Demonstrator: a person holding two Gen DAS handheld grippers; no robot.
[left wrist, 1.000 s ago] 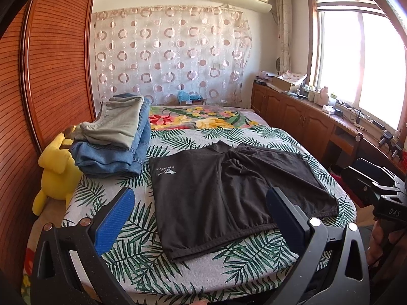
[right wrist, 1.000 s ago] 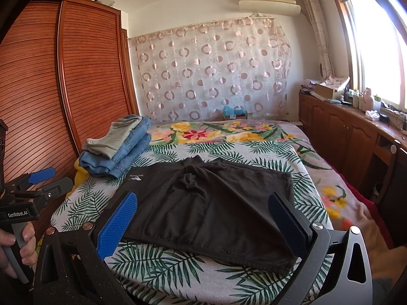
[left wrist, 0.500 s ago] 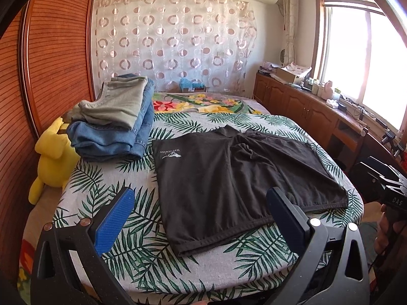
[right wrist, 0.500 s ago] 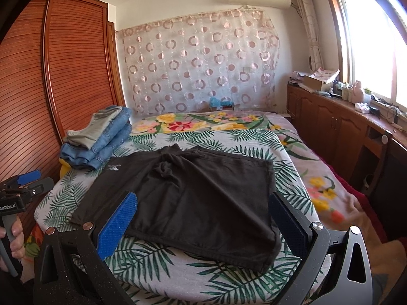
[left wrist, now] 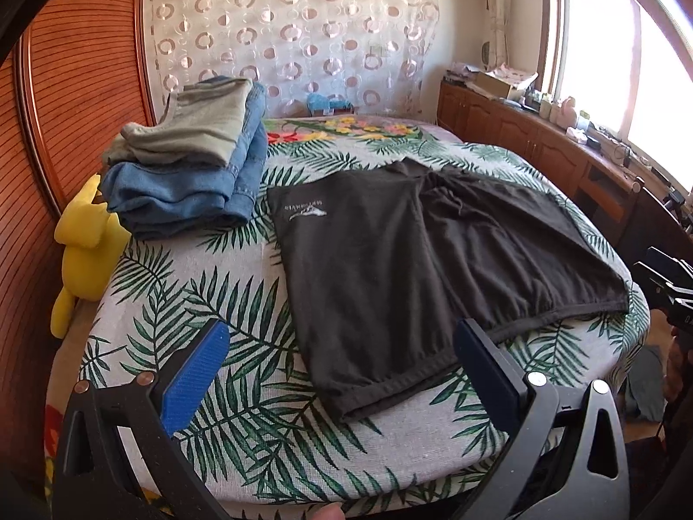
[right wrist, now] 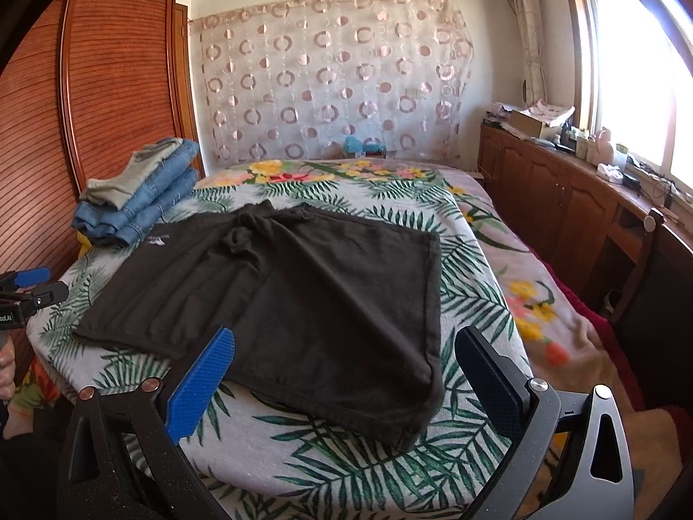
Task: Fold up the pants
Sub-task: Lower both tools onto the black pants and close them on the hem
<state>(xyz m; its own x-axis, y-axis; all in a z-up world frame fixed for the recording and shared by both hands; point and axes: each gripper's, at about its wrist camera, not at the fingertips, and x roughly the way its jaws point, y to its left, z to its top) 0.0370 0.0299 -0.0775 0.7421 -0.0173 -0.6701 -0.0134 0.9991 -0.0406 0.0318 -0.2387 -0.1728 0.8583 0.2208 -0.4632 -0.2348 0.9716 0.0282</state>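
Pants point(left wrist: 416, 260) of dark charcoal cloth lay spread flat on the bed point(left wrist: 242, 390), over a bedspread printed with green palm leaves and, farther back, bright flowers. In the left wrist view they ran from a small white logo near the far left corner to a hemmed edge at the near side, and their right half reached close to the bed's right edge. The middle was bunched into a small wrinkled knot. In the right wrist view the same pants point(right wrist: 299, 294) filled the centre of the bed point(right wrist: 476, 303), with the near right corner drooping slightly over the mattress edge.

The left hand-held gripper point(left wrist: 342, 368) hovered above the near edge of the bed, its blue-padded fingers spread wide apart and holding nothing; the hem of the pants showed between them. The right hand-held gripper point(right wrist: 346, 368) was likewise wide open and empty, poised just over the near hem.

A stack of folded clothes point(left wrist: 190, 164), grey-green on top of blue denim, sat at the far left corner of the bed, apart from the pants. A yellow plush toy point(left wrist: 82, 242) was wedged between the bed and a reddish wooden wardrobe point(left wrist: 73, 86). A sheer curtain with ring patterns point(left wrist: 294, 34) hung behind the bed. Wooden cabinets point(right wrist: 563, 203) stood under the bright window on the right.
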